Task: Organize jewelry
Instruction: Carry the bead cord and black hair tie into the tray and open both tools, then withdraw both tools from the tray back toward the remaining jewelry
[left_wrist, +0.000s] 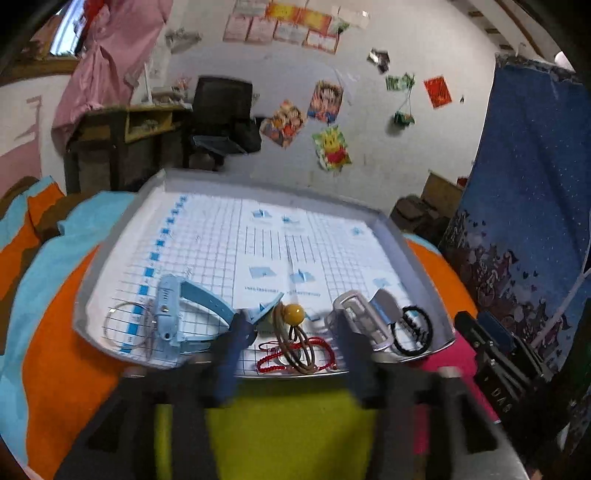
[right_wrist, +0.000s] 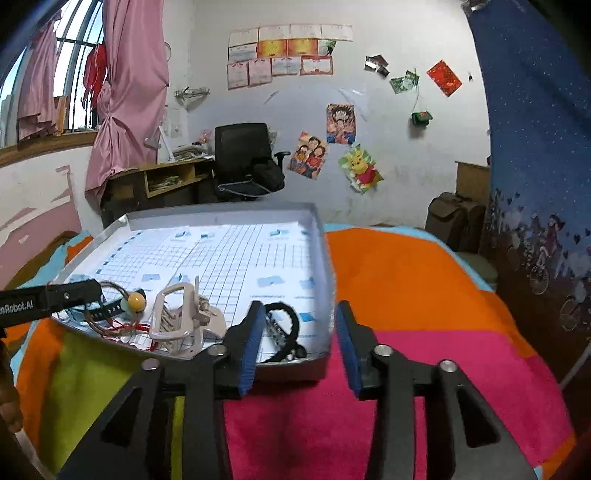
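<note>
A grey tray lined with gridded paper rests on a bright patchwork bedspread. Along its near edge lie a thin wire bangle, a light blue watch, a hair tie with a yellow bead, a red beaded bracelet, a pale hair claw and a black hair tie. My left gripper is open, its fingers either side of the yellow-bead tie. My right gripper is open over the tray's near right corner, by the black hair tie. The hair claw and bead show left.
The bedspread has orange, pink, lime and blue patches. A blue printed curtain hangs on the right. A desk and black office chair stand at the far wall. The left gripper's arm reaches in over the tray's left side.
</note>
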